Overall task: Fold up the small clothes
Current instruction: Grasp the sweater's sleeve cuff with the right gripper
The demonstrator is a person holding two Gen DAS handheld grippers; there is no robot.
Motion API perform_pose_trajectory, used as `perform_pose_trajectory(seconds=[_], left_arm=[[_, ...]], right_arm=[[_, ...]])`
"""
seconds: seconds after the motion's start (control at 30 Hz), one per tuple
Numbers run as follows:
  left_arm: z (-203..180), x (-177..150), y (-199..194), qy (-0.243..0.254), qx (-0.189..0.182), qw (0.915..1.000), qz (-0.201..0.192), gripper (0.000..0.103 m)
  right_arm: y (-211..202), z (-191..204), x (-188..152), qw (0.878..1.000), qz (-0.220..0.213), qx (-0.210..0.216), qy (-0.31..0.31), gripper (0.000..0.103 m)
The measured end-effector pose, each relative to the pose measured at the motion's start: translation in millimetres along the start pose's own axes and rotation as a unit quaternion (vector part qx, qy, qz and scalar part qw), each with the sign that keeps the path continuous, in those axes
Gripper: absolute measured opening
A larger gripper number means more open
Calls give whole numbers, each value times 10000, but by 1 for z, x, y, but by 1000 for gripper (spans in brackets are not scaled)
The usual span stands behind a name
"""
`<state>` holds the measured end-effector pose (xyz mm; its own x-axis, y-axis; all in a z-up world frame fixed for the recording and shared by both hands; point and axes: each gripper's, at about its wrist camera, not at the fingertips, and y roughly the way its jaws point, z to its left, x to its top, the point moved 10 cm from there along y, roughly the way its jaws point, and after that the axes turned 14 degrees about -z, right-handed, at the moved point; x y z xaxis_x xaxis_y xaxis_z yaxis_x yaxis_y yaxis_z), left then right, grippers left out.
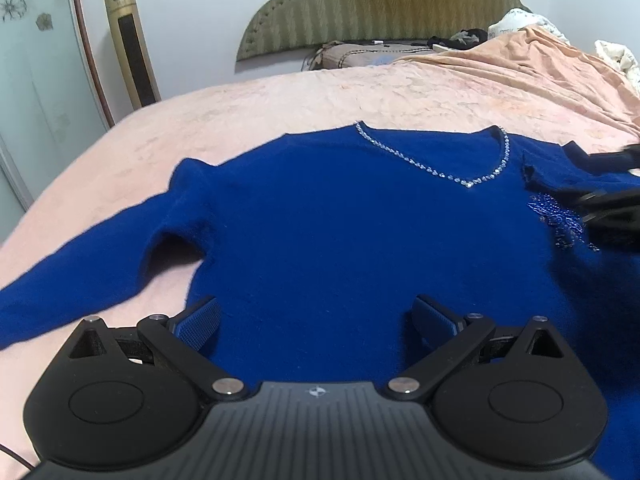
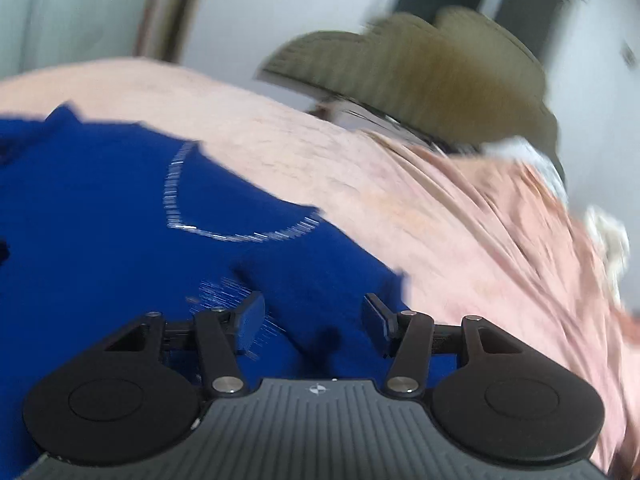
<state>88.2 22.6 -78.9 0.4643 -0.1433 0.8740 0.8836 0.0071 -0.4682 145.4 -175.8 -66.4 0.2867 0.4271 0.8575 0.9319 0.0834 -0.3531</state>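
Observation:
A royal-blue sweater [image 1: 320, 220] with a rhinestone V-neckline [image 1: 468, 182] lies flat, front up, on the pink bed [image 1: 280, 96]. Its left sleeve [image 1: 80, 264] stretches out to the left. My left gripper [image 1: 316, 320] stands open low over the sweater's lower body, with only cloth beneath it. At the right edge of the left wrist view my right gripper [image 1: 608, 200] shows as a dark blur over the beaded patch. In the blurred right wrist view the right gripper [image 2: 314, 320] is open above a folded-in part of the sweater [image 2: 100, 200] near its right shoulder, with nothing pinched.
A peach blanket [image 1: 520, 72] is bunched at the back right of the bed, with white bedding and dark items behind it. An olive headboard [image 1: 380, 4] stands against the wall. A gold tower unit [image 1: 130, 48] stands at the left, beside a glass door.

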Motion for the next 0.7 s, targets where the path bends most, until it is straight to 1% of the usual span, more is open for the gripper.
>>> perform_pose_trajectory(seconds=[0.03,0.1,0.17,0.2,0.23,0.27,0.3,0.33,0.37,0.4,0.43,0.47,0.5,0.53,0.57,0.6,0.63,0.7], left_arm=[[1,0,0,5,6,10000,11,103],[1,1,-1,7,-14,10000,35,103],[3,2,-2,18,-19,10000,16,103],[4,3,-3,25,-17,10000,-3,103],[5,3,-3,25,-13,10000,-13,103],[6,3,-1,16,-8,10000,-8,103],[7,3,0,-13,-10,10000,14,103],[8,3,0,-42,-22,10000,40,103],[9,2,1,-70,-39,9999,78,103],[10,2,1,-81,-54,9999,100,103],[12,2,1,-85,-68,9999,111,103],[14,2,1,-84,-66,9999,105,103],[18,3,0,-78,-46,9999,85,103],[22,4,0,-81,-22,9999,69,103],[26,5,0,-100,9,9999,62,103],[31,5,1,-145,41,9999,68,103],[36,6,1,-220,69,9997,88,103],[46,6,2,-408,72,9991,124,103]], right_arm=[[6,13,1,9999,2,127,-116,57],[24,26,0,9996,75,240,-158,57],[38,28,-4,9996,184,190,-20,55],[42,24,-4,9994,212,169,192,53],[45,17,-5,9974,250,211,638,39],[51,9,-3,9942,311,196,1007,20],[50,-1,-5,9881,332,147,1494,11],[47,-11,-7,9792,321,131,1997,4],[43,-21,-11,9700,313,135,2405,4],[41,-28,-15,9629,302,124,2680,4],[36,-38,-17,9572,262,44,2883,4],[35,-45,-18,9554,206,-83,2944,4],[26,-60,-16,9549,93,-331,2951,4],[15,-79,-12,9537,-71,-670,2930,4],[4,-100,-7,9509,-247,-1066,2893,4],[-6,-121,-2,9455,-414,-1484,2869,4],[-19,-143,3,9359,-590,-1938,2881,5],[-53,-180,21,9100,-1025,-2879,2800,7]])
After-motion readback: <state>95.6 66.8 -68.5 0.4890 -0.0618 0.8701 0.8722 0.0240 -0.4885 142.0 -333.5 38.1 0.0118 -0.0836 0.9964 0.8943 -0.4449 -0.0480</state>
